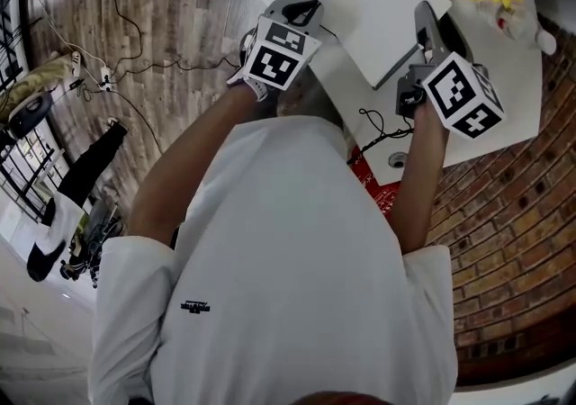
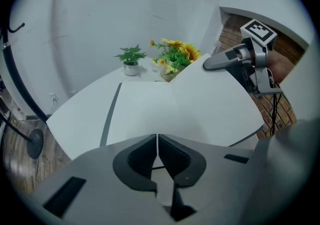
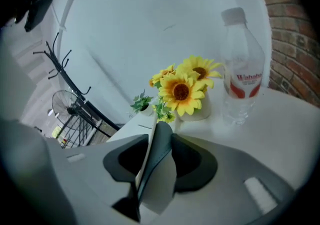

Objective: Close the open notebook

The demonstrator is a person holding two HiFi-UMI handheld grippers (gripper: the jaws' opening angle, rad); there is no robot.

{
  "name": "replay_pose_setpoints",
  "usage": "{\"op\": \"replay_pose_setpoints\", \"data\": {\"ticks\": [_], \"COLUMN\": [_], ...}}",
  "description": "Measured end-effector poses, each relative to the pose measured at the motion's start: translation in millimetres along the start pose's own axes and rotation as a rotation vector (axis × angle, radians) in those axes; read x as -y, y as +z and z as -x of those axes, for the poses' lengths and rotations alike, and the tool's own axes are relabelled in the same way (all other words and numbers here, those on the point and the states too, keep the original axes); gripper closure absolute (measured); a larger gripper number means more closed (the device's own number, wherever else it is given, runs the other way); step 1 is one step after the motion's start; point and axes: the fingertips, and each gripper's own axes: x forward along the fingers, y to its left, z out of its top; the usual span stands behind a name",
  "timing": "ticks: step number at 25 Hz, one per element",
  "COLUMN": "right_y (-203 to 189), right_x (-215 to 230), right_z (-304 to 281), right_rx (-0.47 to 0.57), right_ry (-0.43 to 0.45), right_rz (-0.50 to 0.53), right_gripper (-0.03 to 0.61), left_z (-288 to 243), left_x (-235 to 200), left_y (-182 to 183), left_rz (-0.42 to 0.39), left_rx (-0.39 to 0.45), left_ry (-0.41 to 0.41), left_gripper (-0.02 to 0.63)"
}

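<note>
Grey left gripper (image 1: 304,9) and right gripper (image 1: 425,16) bear black-and-white marker cubes (image 1: 279,57); white shirt (image 1: 297,286).

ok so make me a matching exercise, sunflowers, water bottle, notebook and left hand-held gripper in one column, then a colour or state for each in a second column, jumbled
Things
1. sunflowers
2. water bottle
3. notebook
4. left hand-held gripper

Colour or state
A. jaws together, nothing between them
B. yellow
C. one edge clamped in the right hand-held gripper
D. clear, with a red label

Pairs: 1-B, 2-D, 3-C, 4-A
</note>
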Motion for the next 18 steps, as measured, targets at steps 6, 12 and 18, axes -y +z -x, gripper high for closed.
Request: {"op": "replay_pose_setpoints", "data": {"ticks": [6,12,18], "right_y": [3.7,14.8,19.8], "right_x": [-5.8,-27.6,-46.8], "right_z": [-12.3,-28.0,-41.7], "right_rx": [-0.041,-0.065,-0.05], "right_ry": [-0.053,-0.06,-0.049], "right_rz": [0.139,0.224,0.181], "right_gripper": [0.43,0.43,0.43], "left_z": [9.3,19.2,23.8], "left_x": [-17.2,-36.8,-43.2], "left_y": [-12.0,-20.0,-23.6], "left_rz": [0.031,0.077,0.097], "left_rx": [0.006,0.012,0.02], "left_ry": [0.022,0.033,0.033], "left_gripper": [0.594,0.594,0.595]}}
